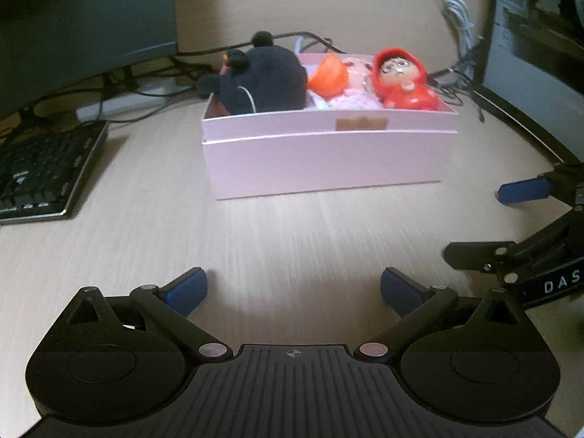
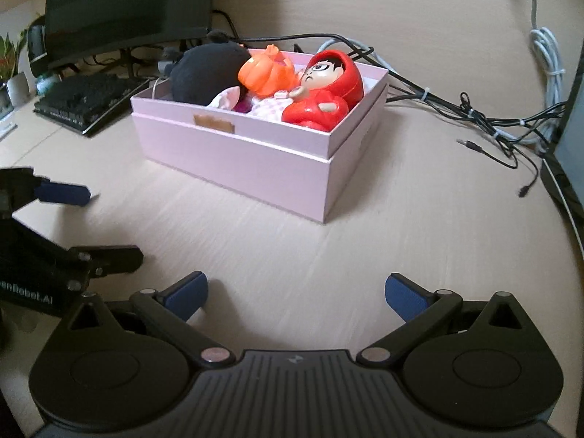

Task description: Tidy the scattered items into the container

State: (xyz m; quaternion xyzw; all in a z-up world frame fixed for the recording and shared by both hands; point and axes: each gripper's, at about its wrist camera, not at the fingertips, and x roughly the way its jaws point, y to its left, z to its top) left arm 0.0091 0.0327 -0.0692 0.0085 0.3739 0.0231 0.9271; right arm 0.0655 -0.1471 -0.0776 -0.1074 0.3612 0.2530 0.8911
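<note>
Both tools (image 1: 294,292) (image 2: 295,296) gape empty, tilted toward desk (image 1: 292,230)

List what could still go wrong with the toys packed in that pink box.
The black plush toy bulges above the rim of the pink cardboard box and could roll out. The red hooded plastic figure leans against the far corner, so a knock might tip it onto the tangled black cables.
</note>
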